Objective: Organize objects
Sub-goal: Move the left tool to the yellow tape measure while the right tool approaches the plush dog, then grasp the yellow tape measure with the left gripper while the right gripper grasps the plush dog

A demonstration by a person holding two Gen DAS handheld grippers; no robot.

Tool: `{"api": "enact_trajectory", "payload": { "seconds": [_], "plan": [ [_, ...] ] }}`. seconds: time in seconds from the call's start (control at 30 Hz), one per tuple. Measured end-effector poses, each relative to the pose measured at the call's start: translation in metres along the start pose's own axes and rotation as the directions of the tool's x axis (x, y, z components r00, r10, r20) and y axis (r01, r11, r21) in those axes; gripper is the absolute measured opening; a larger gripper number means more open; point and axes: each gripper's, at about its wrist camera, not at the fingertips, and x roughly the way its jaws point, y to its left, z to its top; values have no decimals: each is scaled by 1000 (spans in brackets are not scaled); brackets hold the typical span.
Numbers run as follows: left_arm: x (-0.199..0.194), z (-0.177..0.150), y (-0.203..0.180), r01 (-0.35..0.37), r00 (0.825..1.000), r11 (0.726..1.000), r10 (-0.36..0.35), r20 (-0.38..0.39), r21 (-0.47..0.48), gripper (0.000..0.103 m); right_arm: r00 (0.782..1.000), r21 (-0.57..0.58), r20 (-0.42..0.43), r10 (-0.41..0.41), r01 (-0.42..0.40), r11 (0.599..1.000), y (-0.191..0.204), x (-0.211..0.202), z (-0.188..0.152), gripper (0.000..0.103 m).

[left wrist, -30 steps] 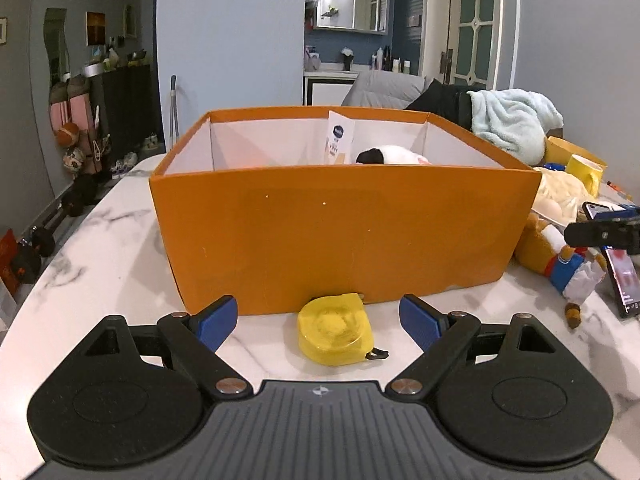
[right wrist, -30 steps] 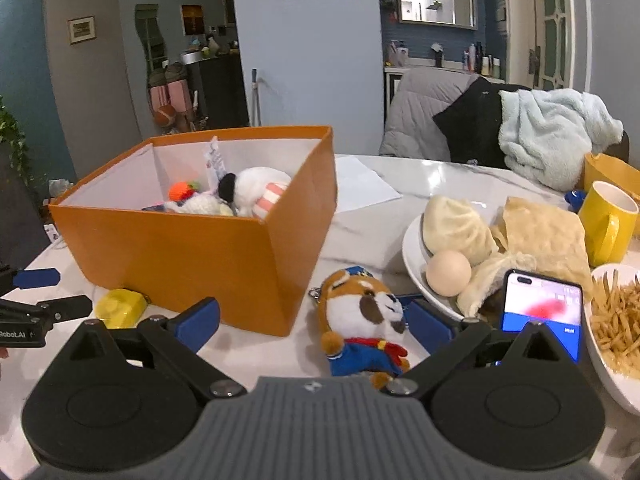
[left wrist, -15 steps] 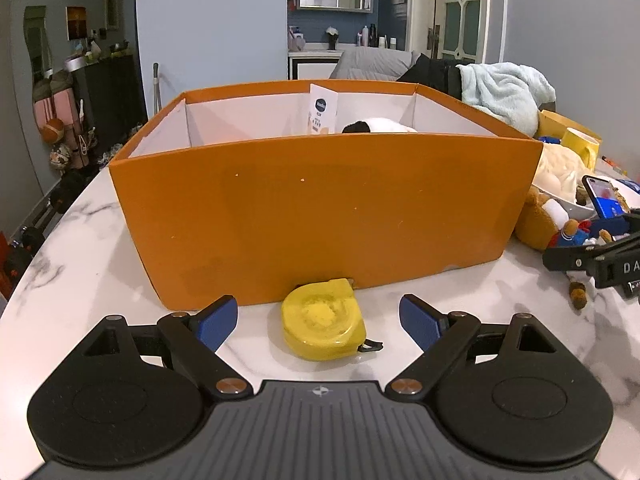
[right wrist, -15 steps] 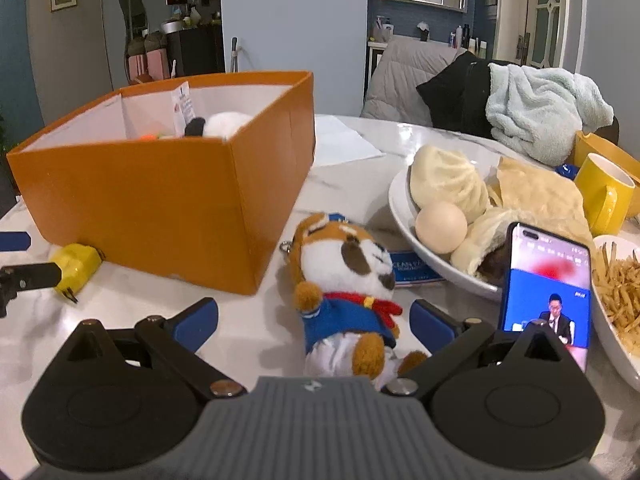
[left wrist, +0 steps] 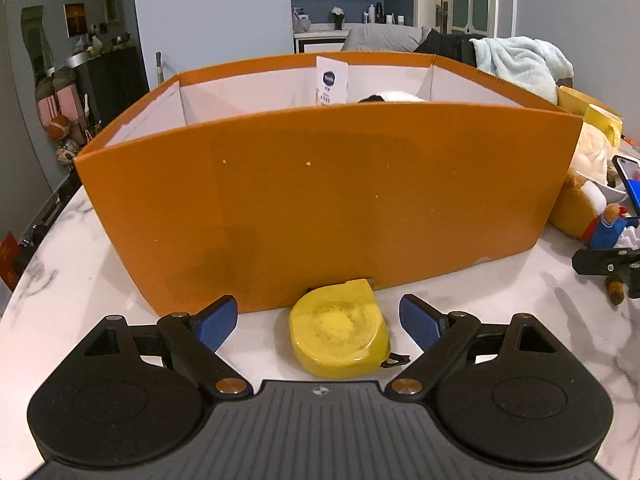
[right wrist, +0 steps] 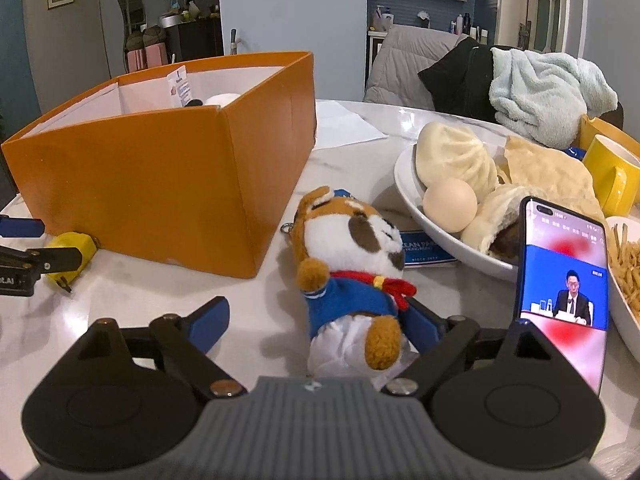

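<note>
- Straddling the yellow tape measure (left wrist: 340,334) with the left gripper (left wrist: 318,322), jaws standing apart on either side and touching nothing, apparently lining up for a pinch across its flat body.
- Lying flat on the marble counter (left wrist: 100,280), tape measure pressed right against the near wall of the orange box (left wrist: 320,200), so a grasp likely needing to come from the open side.
- Closing the right gripper (right wrist: 316,318) around the plush fox toy (right wrist: 352,264): jaws having just been narrowing, toy's legs between them, far pad hidden behind the plush, so contact not clear; still reading as apart.
- Resting on its back just beside the box's corner, toy near the white plate (right wrist: 408,184) of buns and the propped phone (right wrist: 564,280).
- Waiting open-topped, box already holding a few items, seemingly the destination for both.
</note>
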Motion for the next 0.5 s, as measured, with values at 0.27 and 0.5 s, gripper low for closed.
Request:
{"api": "enact_trajectory", "payload": {
  "seconds": [0.27,0.5],
  "plan": [
    [8,-1,-11,-43,999,999,44,-19,29,103,1000,29,-6,10,-10,1000,-7,2,1,83],
    [12,-2,-10,-31,999,999,30,-24,-25,103,1000,37,7,-4,3,999,-6,6,0,83]
  ]
}}
